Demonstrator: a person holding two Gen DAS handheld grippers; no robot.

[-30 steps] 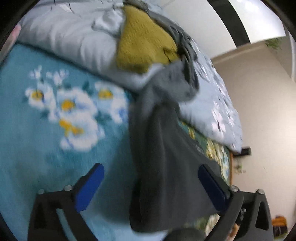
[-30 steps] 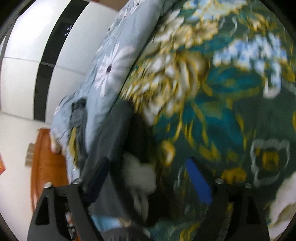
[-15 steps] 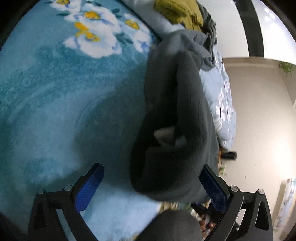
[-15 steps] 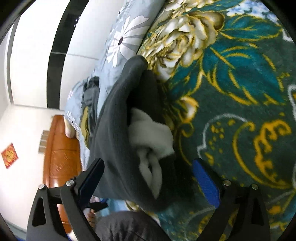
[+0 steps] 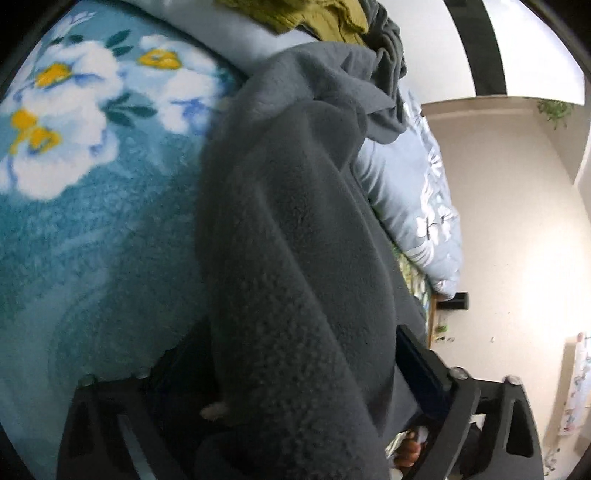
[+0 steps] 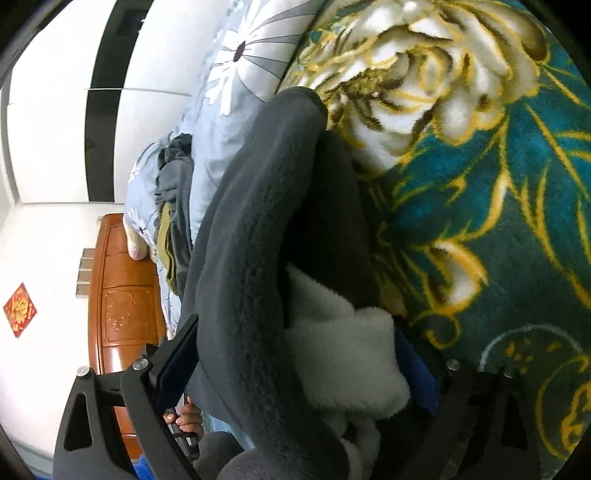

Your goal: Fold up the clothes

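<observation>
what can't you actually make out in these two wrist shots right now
- Left wrist view: the grey fleece garment covers the left gripper, so its grip cannot be confirmed.
- Right wrist view: the fleece and its white lining fill the right gripper; contact is unclear.
- Both views: the garment's type and full shape are cut off.
- Left wrist view: the yellow cloth is cut by the top edge.

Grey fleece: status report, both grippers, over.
Left gripper shut on grey fleece. Right gripper shut on it too, white lining showing. Fleece bunched over the floral blanket; nothing in the way.
</observation>
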